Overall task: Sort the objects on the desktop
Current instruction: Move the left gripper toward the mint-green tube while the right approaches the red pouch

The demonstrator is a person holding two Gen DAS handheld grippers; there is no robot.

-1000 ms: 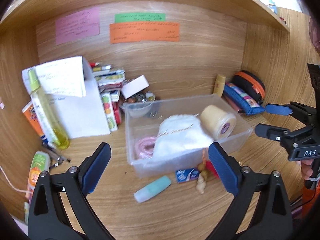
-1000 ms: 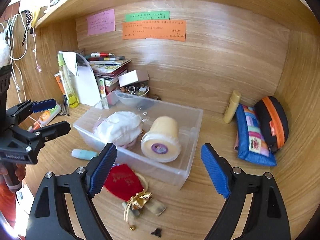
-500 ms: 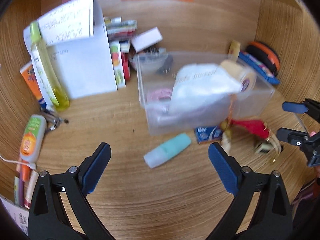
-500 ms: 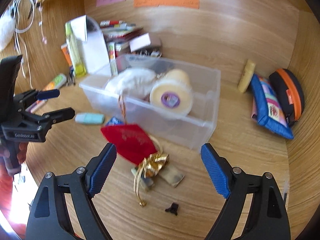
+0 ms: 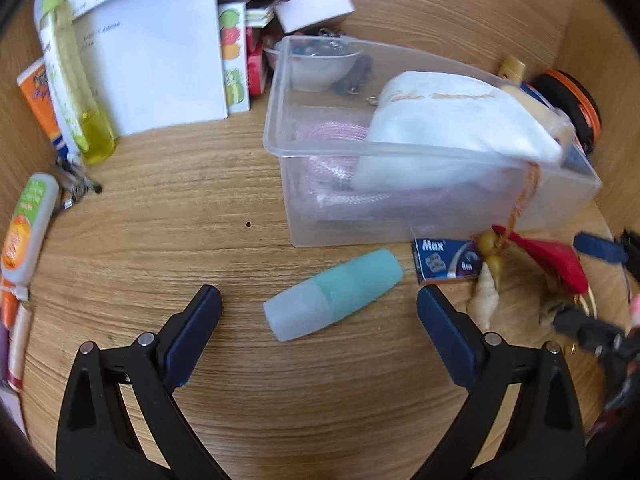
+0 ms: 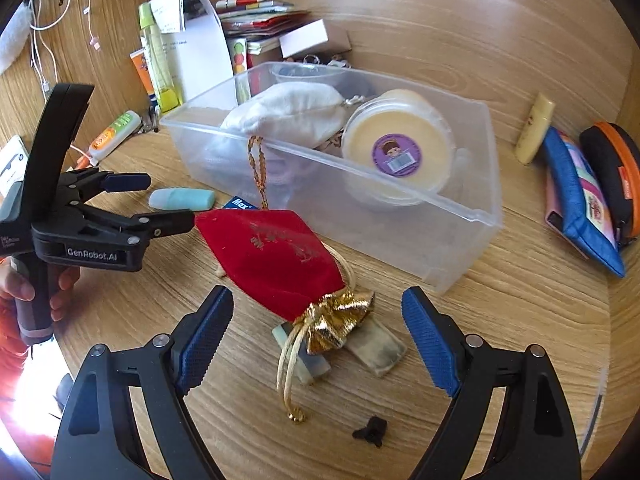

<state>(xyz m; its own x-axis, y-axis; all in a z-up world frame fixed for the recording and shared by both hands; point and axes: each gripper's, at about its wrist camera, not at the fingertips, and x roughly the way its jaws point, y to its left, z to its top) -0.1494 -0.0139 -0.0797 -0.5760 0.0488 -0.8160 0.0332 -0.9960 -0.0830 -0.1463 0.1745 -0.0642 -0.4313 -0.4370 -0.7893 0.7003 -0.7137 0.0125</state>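
Wood-grain desk (image 5: 168,240) and wooden alcove walls fill both views, with clutter pushed toward the back. At the centre right of the left wrist view sits a clear plastic bin (image 5: 280,120), holding a white cloth pouch (image 5: 460,128) and a coil of pink cord (image 5: 340,136); the right wrist view also shows a round cream-coloured tub (image 6: 398,148) lying on its side in it. Just in front of the bin a pale teal tube (image 5: 334,294) lies tilted on the desk, and beside it, lower right of the bin, a small blue "Max" packet (image 5: 446,260).

The left gripper (image 5: 318,320) hangs with its jaws spread wide, holding nothing; the teal tube lies between the blue pads (image 5: 192,332) but touches neither. In the lower middle of the right wrist view the right gripper (image 6: 318,338) is likewise wide open and empty, with a red velvet drawstring bag (image 6: 272,256) (gold-trimmed at the neck) lying on the desk between and beyond its fingers, over two small pale blocks (image 6: 376,350).

At the upper left of the left wrist view stand a white folded paper (image 5: 160,68), a yellow-green bottle (image 5: 76,92) and a stack of booklets (image 5: 248,0). At the far right of the right wrist view lie a blue pencil case (image 6: 580,196) and a black and orange pouch (image 6: 616,168).
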